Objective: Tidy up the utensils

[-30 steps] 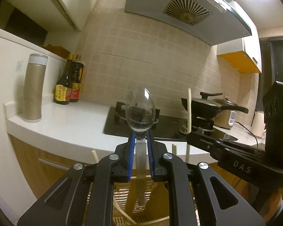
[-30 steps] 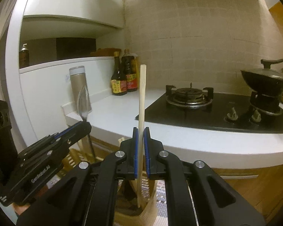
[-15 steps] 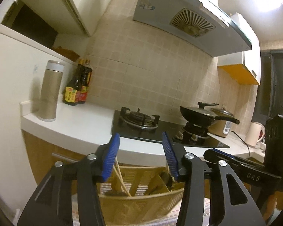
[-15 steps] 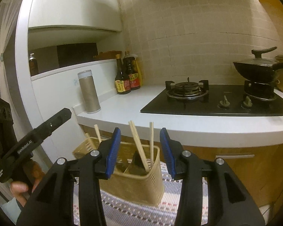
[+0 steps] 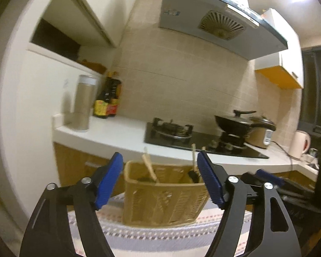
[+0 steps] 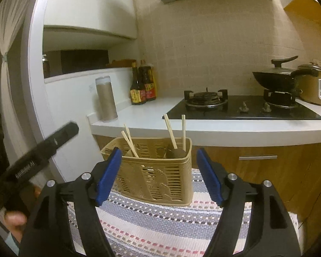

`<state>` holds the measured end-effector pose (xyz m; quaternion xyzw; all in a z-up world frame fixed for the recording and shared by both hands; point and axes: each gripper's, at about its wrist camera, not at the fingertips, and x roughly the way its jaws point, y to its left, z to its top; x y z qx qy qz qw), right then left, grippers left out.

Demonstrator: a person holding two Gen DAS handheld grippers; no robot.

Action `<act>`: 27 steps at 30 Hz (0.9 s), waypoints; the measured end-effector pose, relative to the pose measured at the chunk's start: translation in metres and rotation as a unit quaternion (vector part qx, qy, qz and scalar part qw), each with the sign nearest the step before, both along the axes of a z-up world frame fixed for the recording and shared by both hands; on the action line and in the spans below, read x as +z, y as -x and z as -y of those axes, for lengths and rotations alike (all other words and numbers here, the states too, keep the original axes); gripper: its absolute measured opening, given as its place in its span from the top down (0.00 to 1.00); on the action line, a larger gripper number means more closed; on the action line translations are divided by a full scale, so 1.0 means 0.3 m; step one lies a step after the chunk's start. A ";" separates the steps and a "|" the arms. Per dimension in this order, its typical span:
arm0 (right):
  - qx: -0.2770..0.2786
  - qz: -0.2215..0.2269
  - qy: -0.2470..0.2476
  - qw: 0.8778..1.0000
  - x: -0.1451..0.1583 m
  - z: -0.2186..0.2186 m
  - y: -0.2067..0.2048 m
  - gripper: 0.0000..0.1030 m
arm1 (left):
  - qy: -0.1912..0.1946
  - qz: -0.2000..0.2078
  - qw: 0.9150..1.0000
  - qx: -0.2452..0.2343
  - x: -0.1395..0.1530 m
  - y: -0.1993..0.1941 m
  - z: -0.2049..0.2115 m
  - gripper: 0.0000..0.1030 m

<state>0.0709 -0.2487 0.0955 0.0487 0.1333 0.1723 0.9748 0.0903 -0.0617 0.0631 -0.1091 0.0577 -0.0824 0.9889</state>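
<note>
Nearest me, both tongs stand spread wide and empty, the left gripper (image 5: 160, 180) and right gripper (image 6: 156, 174) framing the woven caddy (image 6: 152, 180) on the striped cloth (image 6: 160, 224). Chopsticks (image 6: 171, 131) stand handle-up inside, easy to grab. Beyond, the stove (image 6: 241, 109).

Both the left gripper (image 5: 160, 180) and right gripper (image 6: 157, 175), now empty and spread, are pulling back from the basket (image 6: 160, 173); spoon and chopstick (image 6: 183, 128) are sitting inside.

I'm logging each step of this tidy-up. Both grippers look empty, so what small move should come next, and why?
Probably draw both back from the basket. The left gripper and right gripper are open and empty, while chopsticks already stand inside it, and no loose utensil is in view.
</note>
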 end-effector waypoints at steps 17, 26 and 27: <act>-0.138 0.060 0.006 0.989 -0.117 0.037 0.081 0.10 | -0.095 0.004 0.992 0.085 -0.166 0.073 0.100 0.08; -0.142 0.076 0.016 0.987 -0.098 0.032 0.118 0.08 | -0.084 -0.018 0.991 0.102 -0.173 0.060 0.075 0.08; -0.139 0.073 0.016 0.988 -0.099 0.033 0.115 0.08 | -0.083 -0.024 0.991 0.101 -0.175 0.054 0.072 0.08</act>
